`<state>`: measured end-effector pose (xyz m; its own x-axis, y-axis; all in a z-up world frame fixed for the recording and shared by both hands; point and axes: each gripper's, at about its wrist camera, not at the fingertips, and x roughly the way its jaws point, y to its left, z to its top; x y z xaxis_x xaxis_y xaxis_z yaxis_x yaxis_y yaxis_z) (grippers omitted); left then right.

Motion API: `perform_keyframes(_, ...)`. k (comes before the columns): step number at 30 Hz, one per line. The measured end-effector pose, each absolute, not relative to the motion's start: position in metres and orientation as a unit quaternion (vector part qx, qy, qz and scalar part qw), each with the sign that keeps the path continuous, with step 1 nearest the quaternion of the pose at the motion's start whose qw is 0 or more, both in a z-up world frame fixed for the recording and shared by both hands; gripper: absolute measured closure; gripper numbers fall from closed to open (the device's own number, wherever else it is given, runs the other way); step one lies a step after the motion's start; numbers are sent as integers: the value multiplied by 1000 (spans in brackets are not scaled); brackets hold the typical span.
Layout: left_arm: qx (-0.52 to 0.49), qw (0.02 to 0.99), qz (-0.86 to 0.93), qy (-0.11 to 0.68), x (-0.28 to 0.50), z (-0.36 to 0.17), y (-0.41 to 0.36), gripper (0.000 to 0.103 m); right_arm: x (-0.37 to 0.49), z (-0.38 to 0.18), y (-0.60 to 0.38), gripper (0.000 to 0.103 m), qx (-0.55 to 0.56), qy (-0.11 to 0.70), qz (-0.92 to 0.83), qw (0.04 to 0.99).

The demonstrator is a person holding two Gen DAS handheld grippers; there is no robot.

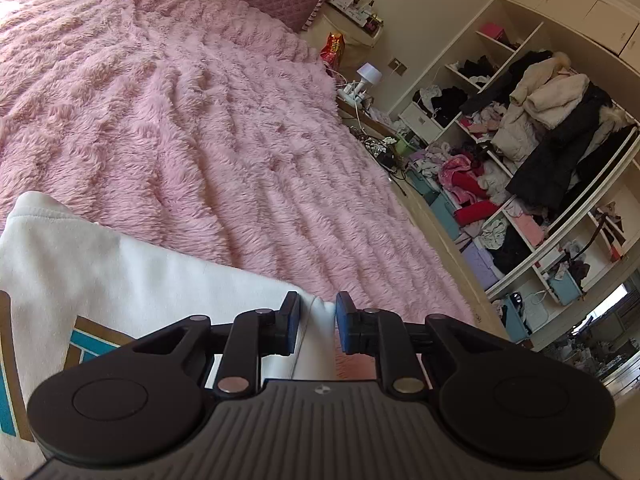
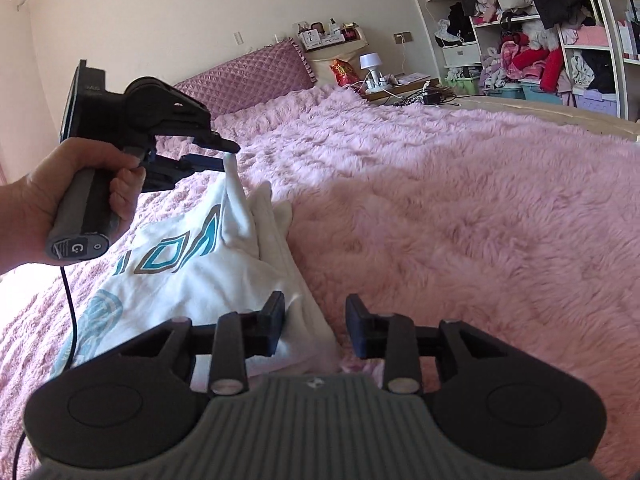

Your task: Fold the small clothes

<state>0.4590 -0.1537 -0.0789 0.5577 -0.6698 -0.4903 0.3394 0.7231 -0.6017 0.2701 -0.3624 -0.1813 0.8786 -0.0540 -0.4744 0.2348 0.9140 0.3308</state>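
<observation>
Garment: a white top [image 2: 188,276] with a teal and brown print lies on the pink fluffy blanket [image 2: 460,216], at the left side of the right wrist view; one part of it is lifted up into a peak.
Left gripper [image 2: 224,154]: held in the person's left hand [image 2: 60,200], at the far left above the bed; its jaws are clenched on a white corner of the top, and the cloth hangs down from them.
Left gripper, own camera [image 1: 317,320]: a narrow strip of white cloth stands between the two blue pads.
Right gripper [image 2: 315,324]: low, near the close edge of the top; its jaws are released, with a wide gap, and a white fold lies between them but is not pinched.
Room: a purple quilted pillow [image 2: 248,76] is at the far end of the bed, and open shelves full of clothes [image 2: 540,40] are at the far right.
</observation>
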Motion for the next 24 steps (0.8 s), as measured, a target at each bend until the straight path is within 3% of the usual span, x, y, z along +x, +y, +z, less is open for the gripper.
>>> perform_keyframes(6,-237,851,-312,350,378,-64,-75,82,253,-163,-379,73,251,229,-36,940)
perform_keyframes(11,-130,896,-250,343,281,-75,-20,78,250,-164,-383,72,303,266,-5,915)
perform_keyframes(13,-88,904,-231,348,252,-83,-11,77,253,-166,-381,61,307,280,0,909)
perform_keyframes(15,-54,904,-216,366,231,-94,-9,76,256,-168,-378,59,313,290,-6,904)
perform_keyframes(24,17,900,-220,377,218,-126,-27,71,268,-172,-375,58,360,302,-6,883)
